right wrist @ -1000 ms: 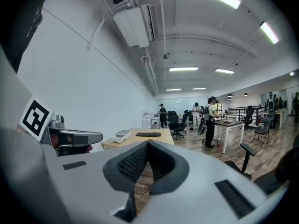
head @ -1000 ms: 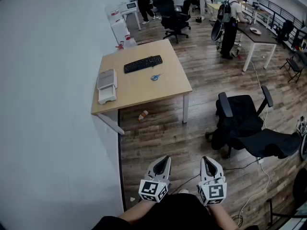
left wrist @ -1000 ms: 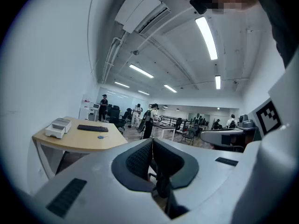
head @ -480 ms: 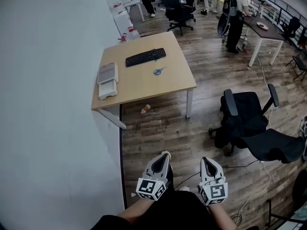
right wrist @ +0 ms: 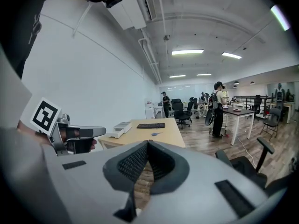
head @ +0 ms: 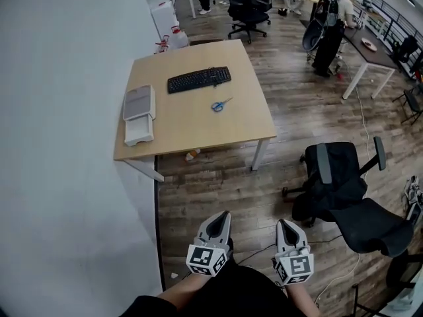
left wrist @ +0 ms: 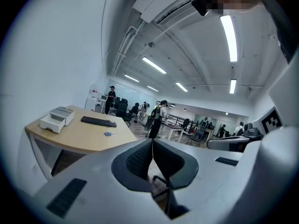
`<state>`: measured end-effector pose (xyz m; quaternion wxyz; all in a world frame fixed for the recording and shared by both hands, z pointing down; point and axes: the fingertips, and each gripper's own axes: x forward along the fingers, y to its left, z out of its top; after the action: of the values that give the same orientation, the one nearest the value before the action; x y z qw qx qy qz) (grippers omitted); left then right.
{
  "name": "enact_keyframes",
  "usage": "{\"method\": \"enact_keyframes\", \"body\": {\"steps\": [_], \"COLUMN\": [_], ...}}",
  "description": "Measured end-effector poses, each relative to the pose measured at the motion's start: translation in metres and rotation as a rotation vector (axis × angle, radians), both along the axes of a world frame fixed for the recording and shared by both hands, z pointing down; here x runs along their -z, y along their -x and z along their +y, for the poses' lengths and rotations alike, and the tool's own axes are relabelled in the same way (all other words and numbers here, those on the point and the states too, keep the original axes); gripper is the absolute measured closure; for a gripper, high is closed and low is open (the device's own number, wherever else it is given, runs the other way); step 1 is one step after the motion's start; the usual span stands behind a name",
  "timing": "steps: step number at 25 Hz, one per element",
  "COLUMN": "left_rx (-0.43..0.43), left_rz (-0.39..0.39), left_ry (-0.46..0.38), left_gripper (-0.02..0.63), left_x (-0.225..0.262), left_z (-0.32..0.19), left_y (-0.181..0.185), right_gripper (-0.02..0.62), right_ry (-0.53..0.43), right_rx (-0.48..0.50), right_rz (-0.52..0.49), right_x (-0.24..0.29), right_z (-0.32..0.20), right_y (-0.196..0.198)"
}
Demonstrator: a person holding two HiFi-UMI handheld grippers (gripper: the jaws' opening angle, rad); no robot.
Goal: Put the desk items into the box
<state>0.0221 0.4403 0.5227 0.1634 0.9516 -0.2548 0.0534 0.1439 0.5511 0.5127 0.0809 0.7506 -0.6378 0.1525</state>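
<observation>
Grippers: left gripper (head: pixel 223 216) and right gripper (head: pixel 285 224) low in front of the body, each with jaws pressed together on nothing, well apart from the desk.
Desk (head: pixel 198 121): wooden, across open floor ahead, left side against the wall.
Keyboard (head: pixel 199 80): black, flat on the far half of the desk. Probably stiff, light and long. Best pinched across a long edge near the middle, or at both ends with one gripper each, to stop tipping.
Scissors (head: pixel 221 104): blue-handled, small, flat near the desk's middle, on the near side of the keyboard and apart from it. Likely hard, thin and slippery on the wood. Handles the thicker part to take; blades awkward to lift off the surface.
Box (head: pixel 139 132): white, at the desk's left edge, with a grey-topped tray (head: pixel 137 102) touching its far side. Lid or separate part, cannot tell. Likely light plastic, prone to sliding when loaded, so worth steadying with one gripper.
Floor: small orange-and-white thing (head: pixel 192 155) under the desk's near edge, too small to name.
Chair (head: pixel 334 177): black, off to the right, not between grippers and desk.
Stage: nothing taken yet. Judged first need: getting within reach of the desk.
</observation>
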Motion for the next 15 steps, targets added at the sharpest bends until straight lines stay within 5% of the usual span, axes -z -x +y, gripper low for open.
{"method": "enact_keyframes", "body": {"steps": [15], "left_rx": [-0.009], "left_rz": [0.05], "left_ry": [0.042], "left_gripper": [0.591], "left_x": [0.008], "left_z": [-0.197], "left_y": [0.001], "right_gripper": [0.535], "right_ry": [0.077], "right_rx": [0.042], "right_rz": [0.076], "right_x": [0.007], "right_z": [-0.225], "right_y": [-0.011]}}
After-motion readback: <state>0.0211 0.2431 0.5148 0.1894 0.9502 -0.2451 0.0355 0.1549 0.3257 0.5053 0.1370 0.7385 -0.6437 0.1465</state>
